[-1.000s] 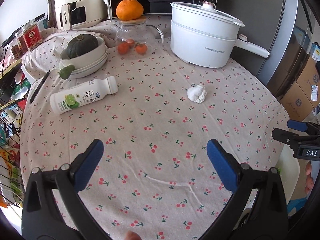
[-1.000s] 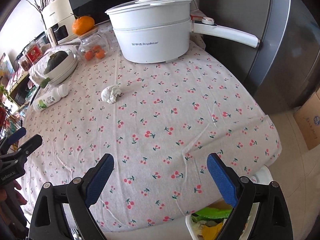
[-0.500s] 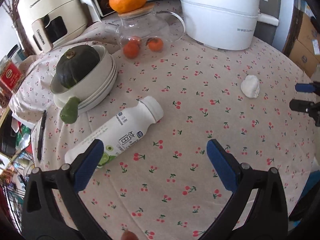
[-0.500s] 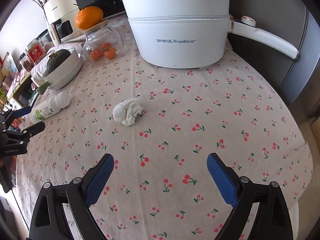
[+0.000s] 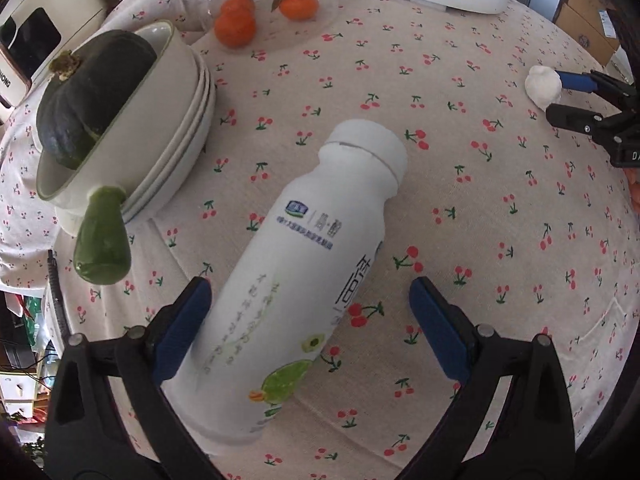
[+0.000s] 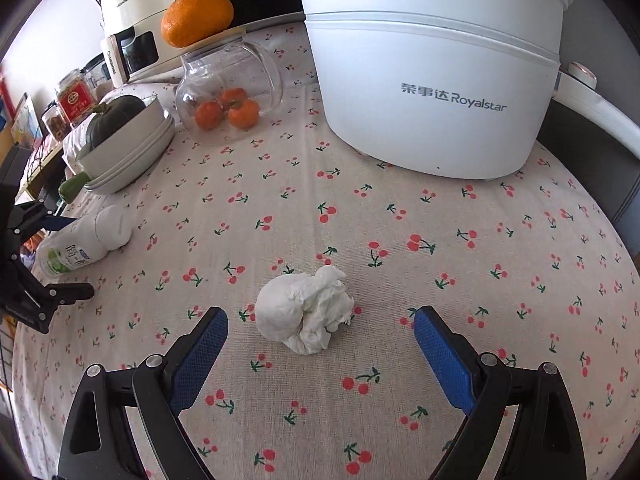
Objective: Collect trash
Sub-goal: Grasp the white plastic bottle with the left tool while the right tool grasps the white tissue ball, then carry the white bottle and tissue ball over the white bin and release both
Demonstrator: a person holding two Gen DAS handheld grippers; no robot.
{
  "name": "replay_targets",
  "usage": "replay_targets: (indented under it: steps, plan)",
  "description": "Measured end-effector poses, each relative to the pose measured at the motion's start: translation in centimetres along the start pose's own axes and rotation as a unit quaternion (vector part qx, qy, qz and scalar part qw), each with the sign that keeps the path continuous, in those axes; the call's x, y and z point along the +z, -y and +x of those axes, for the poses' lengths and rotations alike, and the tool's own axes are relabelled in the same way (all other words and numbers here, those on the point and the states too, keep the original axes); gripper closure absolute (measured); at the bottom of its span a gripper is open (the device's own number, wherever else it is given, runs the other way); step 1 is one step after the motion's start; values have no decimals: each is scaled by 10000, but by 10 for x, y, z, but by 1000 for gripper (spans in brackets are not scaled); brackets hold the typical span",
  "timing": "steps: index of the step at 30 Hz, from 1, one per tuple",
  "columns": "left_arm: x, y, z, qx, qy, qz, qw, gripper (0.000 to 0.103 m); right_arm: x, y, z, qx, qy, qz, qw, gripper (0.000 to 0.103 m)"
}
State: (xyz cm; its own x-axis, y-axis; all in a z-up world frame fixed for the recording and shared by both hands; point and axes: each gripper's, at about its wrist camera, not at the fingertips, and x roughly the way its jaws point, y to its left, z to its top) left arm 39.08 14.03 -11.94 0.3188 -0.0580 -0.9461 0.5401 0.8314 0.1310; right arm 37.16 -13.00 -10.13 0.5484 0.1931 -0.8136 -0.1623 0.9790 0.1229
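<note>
A white drink bottle (image 5: 304,280) lies on its side on the cherry-print tablecloth (image 5: 480,200). My left gripper (image 5: 310,300) is open, its blue pads on either side of the bottle's lower body. A crumpled white tissue (image 6: 306,312) lies on the cloth between the open pads of my right gripper (image 6: 320,334). The tissue also shows in the left wrist view (image 5: 542,86), at the right gripper's tips. The bottle shows in the right wrist view (image 6: 86,242), with the left gripper around it.
Stacked bowls (image 5: 172,120) hold a dark green squash (image 5: 92,92); a green vegetable (image 5: 102,248) hangs over their rim. A glass jar (image 6: 228,88) with small oranges and a big white pot (image 6: 436,68) stand behind. An orange (image 6: 196,18) sits on the jar lid.
Both grippers have moved forward and down. The left now straddles the bottle; the right now straddles the tissue. Both stay open.
</note>
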Motion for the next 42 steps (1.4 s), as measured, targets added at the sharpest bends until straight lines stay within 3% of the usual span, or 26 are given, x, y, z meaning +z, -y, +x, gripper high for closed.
replay_targets:
  steps: [3,6,9,10,14,18,29,42]
  plan:
    - [-8,-3,-4,-311,42,-455,9985,26,1,-5,0,13,111,-59,9999,15]
    - [-14,0,-10,-444,139,-835,9954,48,1,-4,-3,158,167,-35,9997,38]
    - [-22,10,-16,-437,213,-1194,9917,52,-2,-1,-7,290,153,-50,9994,65]
    - [-28,16,-19,-424,263,-1308,9902,52,-3,0,-9,325,156,-58,9993,67]
    - [-34,38,-26,-545,442,-1689,9831,52,-7,5,-21,579,160,-39,9982,69]
    - [-33,75,-39,-613,525,-1745,9813,52,-6,12,-51,606,266,-89,9978,69]
    - [-12,136,-65,-905,548,-1504,9830,52,-24,52,-143,332,388,-179,9985,69]
    - [-2,240,-116,-1472,1243,-1139,9746,52,-80,130,-232,-295,422,89,9986,69]
